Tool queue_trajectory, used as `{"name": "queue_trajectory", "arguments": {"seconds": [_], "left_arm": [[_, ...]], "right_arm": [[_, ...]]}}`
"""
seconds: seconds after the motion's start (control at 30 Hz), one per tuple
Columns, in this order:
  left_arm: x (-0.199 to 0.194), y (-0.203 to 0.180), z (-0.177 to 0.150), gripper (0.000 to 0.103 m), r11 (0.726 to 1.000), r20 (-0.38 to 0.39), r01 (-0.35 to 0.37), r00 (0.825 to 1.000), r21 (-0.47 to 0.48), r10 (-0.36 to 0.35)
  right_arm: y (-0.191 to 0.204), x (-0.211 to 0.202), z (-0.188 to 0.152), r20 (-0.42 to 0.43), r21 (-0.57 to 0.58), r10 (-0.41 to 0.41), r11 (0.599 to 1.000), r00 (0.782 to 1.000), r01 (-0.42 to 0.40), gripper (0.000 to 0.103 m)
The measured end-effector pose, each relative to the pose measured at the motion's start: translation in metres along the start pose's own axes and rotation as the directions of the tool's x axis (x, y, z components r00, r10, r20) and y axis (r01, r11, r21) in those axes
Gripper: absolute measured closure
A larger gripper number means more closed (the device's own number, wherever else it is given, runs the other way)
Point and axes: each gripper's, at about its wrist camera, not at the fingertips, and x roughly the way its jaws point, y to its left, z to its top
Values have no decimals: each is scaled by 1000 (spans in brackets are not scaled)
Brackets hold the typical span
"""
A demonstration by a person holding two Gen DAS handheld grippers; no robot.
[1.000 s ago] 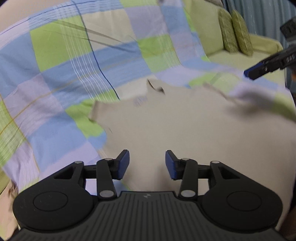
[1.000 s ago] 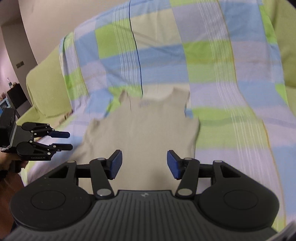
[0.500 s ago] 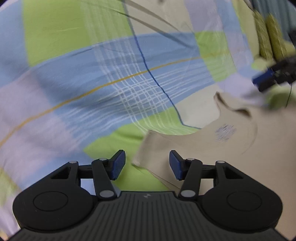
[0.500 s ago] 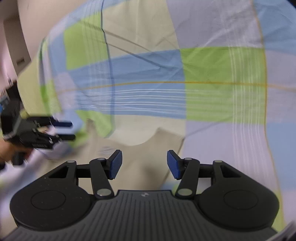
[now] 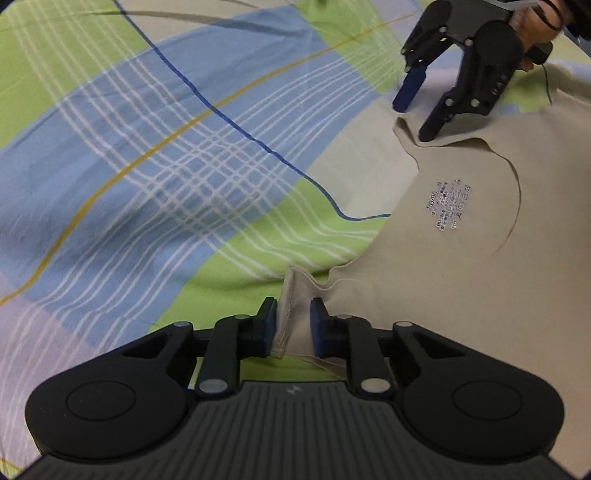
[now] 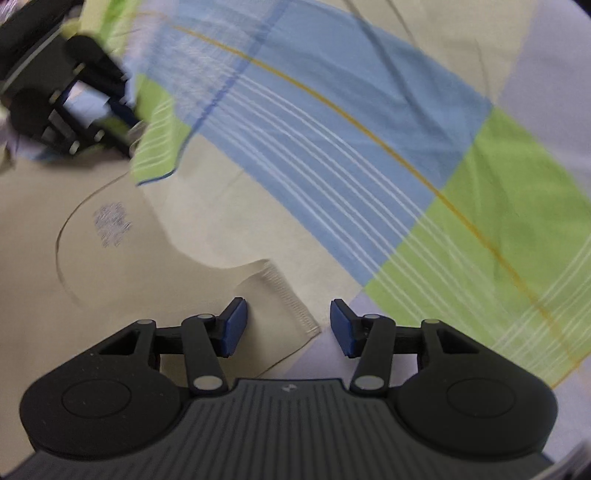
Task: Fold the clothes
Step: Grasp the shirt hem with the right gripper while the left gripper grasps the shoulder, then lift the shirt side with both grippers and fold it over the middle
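A beige sleeveless top (image 5: 480, 288) lies flat on a checked blanket, with its printed neck label (image 5: 448, 205) facing up. My left gripper (image 5: 293, 328) has its fingers drawn in on the top's left shoulder strap, and the bunched fabric fills the gap. In the right wrist view, my right gripper (image 6: 288, 328) stands open with the other shoulder strap (image 6: 280, 299) lying between its blue pads. The left wrist view shows that same right gripper (image 5: 416, 116) over the far strap. The left gripper (image 6: 92, 122) appears blurred at the upper left of the right wrist view.
The blue, green and cream checked blanket (image 5: 147, 155) covers the whole surface around the top (image 6: 74, 302) and runs on beyond the straps (image 6: 369, 155). A hand (image 5: 532, 22) holds the right gripper's handle at the upper right.
Both grippers moved forward and down from above the top's body to its shoulder straps. The left fingers narrowed onto the left strap. The right fingers stayed apart.
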Motion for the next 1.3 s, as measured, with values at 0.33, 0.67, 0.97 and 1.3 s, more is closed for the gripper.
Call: {"name": "queue_trajectory", "arguments": {"seconds": [0.33,0.67,0.97,1.3], "left_arm": [[-36,-16,0,102,1000,24,-18,1000,26,18],[-196,-96,11,102,997,85,12,996,82,-19],[-235,-211,-54,102,992,-19,93,996,80,-92],[-239,-210,-60,102,995,-29,83,996,55,-82]], "right_arm": [[33,-47,0,65,-54,-72,996,995,76,100],[145,-193,-41,194,-227,-176,949,965,218,100],[247,-242,-121,120,-195,-148,966,982,169,100],[263,-252,-151,90,-164,-127,976,988,141,100]]}}
